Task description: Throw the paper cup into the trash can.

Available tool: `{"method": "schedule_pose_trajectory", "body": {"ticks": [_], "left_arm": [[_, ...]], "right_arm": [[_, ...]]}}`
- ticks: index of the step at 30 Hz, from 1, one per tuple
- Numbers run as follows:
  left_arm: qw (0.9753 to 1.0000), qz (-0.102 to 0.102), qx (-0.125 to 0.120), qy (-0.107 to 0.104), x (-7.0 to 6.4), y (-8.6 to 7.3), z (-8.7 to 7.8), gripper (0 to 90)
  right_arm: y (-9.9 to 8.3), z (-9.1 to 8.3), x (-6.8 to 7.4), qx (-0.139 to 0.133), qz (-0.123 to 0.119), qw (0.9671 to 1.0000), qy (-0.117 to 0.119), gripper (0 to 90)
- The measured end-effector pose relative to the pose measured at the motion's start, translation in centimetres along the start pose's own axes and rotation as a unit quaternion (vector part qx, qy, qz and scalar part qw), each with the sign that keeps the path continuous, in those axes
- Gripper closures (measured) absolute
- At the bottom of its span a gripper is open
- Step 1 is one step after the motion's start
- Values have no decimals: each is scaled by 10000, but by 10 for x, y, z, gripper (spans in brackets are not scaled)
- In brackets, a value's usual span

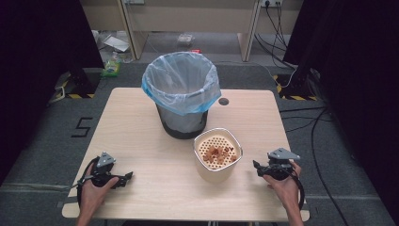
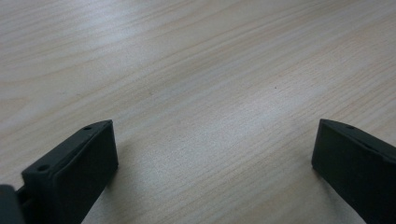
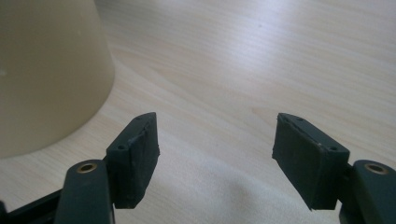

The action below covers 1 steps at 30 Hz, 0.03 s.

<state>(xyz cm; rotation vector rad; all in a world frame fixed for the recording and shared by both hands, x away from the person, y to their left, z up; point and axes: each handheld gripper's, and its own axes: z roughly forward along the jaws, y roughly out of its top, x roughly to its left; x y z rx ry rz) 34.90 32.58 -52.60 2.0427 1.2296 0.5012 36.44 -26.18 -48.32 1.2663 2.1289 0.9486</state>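
Right gripper [image 1: 260,168] nearer cream container [image 1: 217,155], just to its left in the high view; jaws spread wide, empty. Left gripper [image 1: 126,177] well apart, jaws likewise spread. Bin [image 1: 181,94] behind container.

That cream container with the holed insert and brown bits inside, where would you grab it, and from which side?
Probably at the rim of the cream, round plastic container, from the right, where the open right tool sits nearest. Its wall widens upward and looks too broad for the jaws to span, so one jaw inside and one outside the upright rim seems safest.
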Motion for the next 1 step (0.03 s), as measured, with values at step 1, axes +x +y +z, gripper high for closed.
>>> {"method": "schedule_pose_trajectory", "body": {"ticks": [1], "left_arm": [[10000, 0, 0, 0, 0, 0, 0, 0]], "right_arm": [[-1, 1, 0, 5, 11, 10000, 4, 309]]}}
